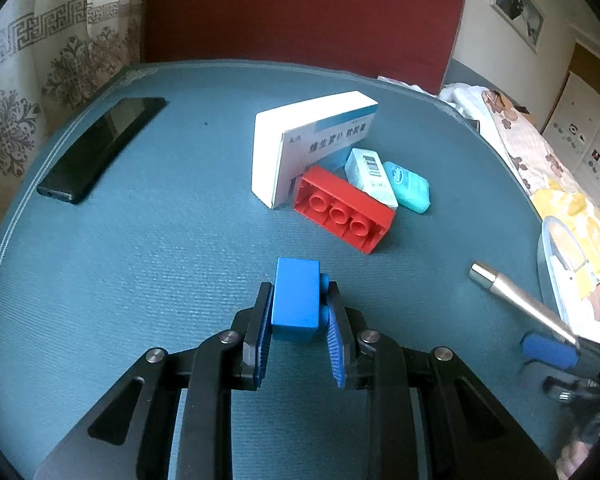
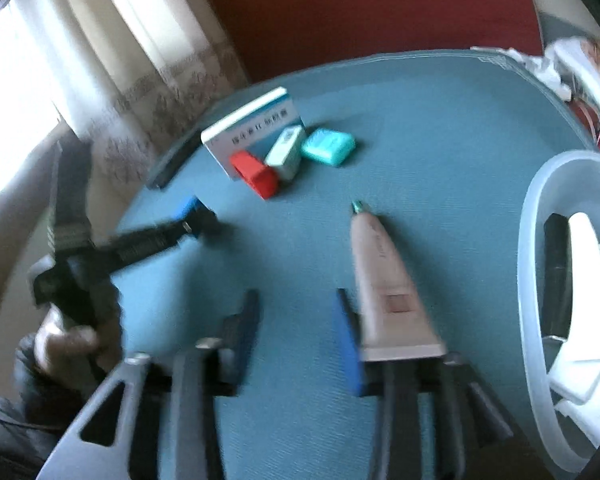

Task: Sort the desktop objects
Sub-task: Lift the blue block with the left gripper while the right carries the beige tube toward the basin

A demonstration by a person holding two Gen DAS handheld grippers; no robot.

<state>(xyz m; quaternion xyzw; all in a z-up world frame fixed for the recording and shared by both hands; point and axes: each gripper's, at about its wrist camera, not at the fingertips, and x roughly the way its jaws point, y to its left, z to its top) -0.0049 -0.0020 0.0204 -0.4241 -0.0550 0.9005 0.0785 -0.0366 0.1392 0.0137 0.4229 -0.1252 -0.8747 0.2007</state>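
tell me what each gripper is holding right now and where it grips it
The left gripper holds the blue block by its two long sides. The right gripper is open and holds nothing; the tube lies beside one of its fingers.

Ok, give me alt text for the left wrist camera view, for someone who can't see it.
The left tongs grip a blue brick over a teal table. Beyond lie a red brick, a white box and a black phone.

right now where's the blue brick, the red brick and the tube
blue brick (image 1: 296,300), left wrist view, top face
red brick (image 1: 342,210), left wrist view, open underside
tube (image 2: 384,276), right wrist view, mid body
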